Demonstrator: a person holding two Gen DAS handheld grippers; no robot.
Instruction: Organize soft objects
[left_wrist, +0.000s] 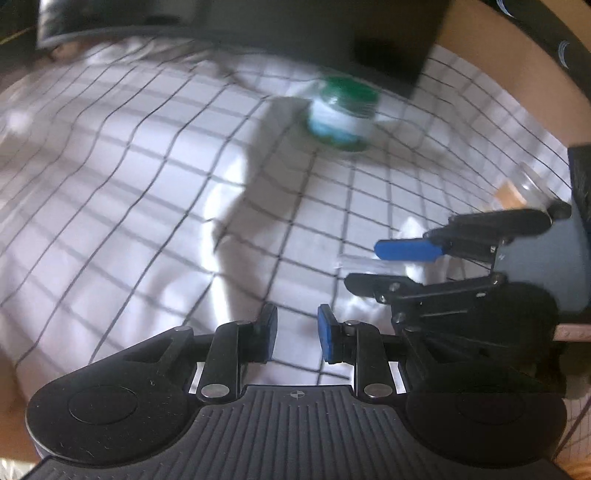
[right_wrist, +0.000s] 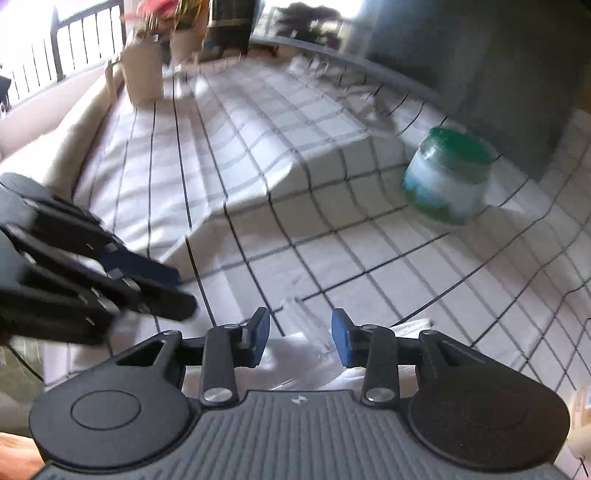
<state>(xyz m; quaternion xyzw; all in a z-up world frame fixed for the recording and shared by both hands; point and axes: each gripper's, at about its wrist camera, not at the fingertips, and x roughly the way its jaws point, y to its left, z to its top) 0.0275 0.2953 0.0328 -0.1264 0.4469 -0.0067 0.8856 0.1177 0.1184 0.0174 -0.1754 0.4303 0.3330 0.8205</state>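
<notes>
A clear plastic bag (right_wrist: 308, 350) with something white inside lies on the checked cloth (right_wrist: 332, 258), between the pads of my right gripper (right_wrist: 300, 341). The jaws stand apart, and in the left wrist view a gap shows between the bag (left_wrist: 360, 263) and the lower finger of the right gripper (left_wrist: 364, 267). My left gripper (left_wrist: 298, 334) hovers over the cloth (left_wrist: 147, 221) just left of it, open a little with nothing between its pads. The right wrist view has the left gripper (right_wrist: 177, 291) at its left edge. Both views are blurred.
A jar with a green lid (left_wrist: 341, 110) (right_wrist: 447, 177) stands on the cloth farther back. A dark box (right_wrist: 480, 74) rises behind it. A raised fold of cloth (right_wrist: 277, 155) sits mid-table, and a brown paper bag (right_wrist: 142, 74) with potted plants stands at the far left.
</notes>
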